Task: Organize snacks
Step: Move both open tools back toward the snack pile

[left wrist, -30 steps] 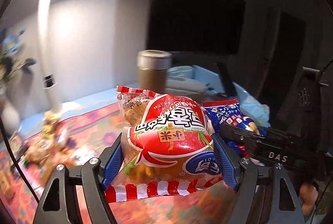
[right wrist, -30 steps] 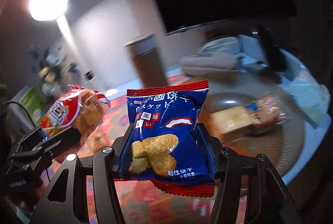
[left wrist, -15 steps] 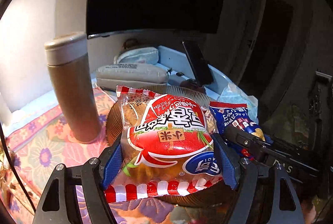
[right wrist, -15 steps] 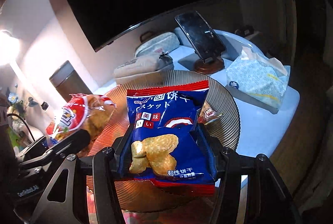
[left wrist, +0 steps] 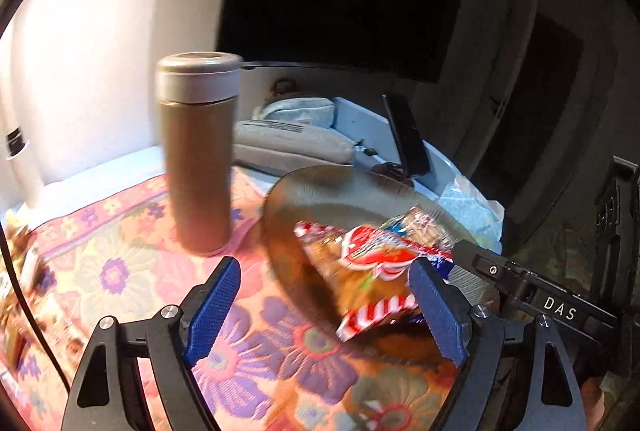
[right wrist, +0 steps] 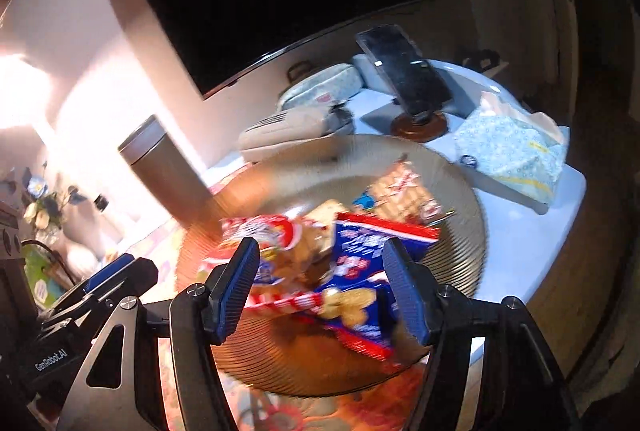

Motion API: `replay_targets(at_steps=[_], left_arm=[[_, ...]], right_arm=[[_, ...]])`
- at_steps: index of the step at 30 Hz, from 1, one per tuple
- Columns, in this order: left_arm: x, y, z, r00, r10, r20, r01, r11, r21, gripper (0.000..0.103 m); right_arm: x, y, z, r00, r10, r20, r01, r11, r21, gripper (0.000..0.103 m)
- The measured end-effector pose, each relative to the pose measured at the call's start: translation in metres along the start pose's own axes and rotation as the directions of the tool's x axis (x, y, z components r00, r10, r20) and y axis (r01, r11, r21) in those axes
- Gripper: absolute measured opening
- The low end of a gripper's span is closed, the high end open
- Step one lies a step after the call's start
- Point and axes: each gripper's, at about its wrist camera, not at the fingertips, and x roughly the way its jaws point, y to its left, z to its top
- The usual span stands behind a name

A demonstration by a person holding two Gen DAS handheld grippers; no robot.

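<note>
Both your jaws are opening: left gripper free of red packet, right gripper astride blue packet, pads apart, over plate.

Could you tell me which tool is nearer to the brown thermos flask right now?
Left. The left tool hangs just in front of the thermos flask, over the floral cloth. The right tool hangs farther off, over the ribbed plate beyond it.

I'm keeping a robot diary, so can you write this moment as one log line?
left gripper: opening, red snack pack released onto plate | right gripper: opening, blue biscuit pack dropping onto plate | step: snacks released
</note>
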Motion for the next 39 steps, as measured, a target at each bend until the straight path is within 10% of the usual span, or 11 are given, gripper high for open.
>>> replay_targets(at_steps=[15,20,23,32,39], left_arm=[[-0.122,0.106,-0.056,0.975,0.216,0.062,-0.205,0.968,-0.144,0.084],[-0.171,0.164,-0.09,0.934,0.353,0.057,-0.328,0.909,-0.259,0.084],[-0.192,0.196,-0.112,0.878,0.479,0.022,-0.449,0.838,-0.311,0.084],[-0.217,0.273,-0.167,0.795,0.605,-0.04,-0.551,0.694,-0.464,0.084],[-0.204,0.296,-0.193,0.785,0.615,-0.076,-0.564,0.658,-0.498,0.084]], right_arm=[[0.003,0.114,-0.042,0.987,0.142,-0.08,-0.156,0.964,-0.214,0.072],[0.018,0.163,-0.068,0.97,0.187,-0.157,-0.226,0.93,-0.288,0.074],[0.026,0.194,-0.087,0.96,0.197,-0.2,-0.257,0.901,-0.349,0.074],[0.049,0.269,-0.147,0.912,0.307,-0.272,-0.405,0.776,-0.483,0.074],[0.077,0.281,-0.175,0.919,0.265,-0.293,-0.389,0.741,-0.548,0.078]])
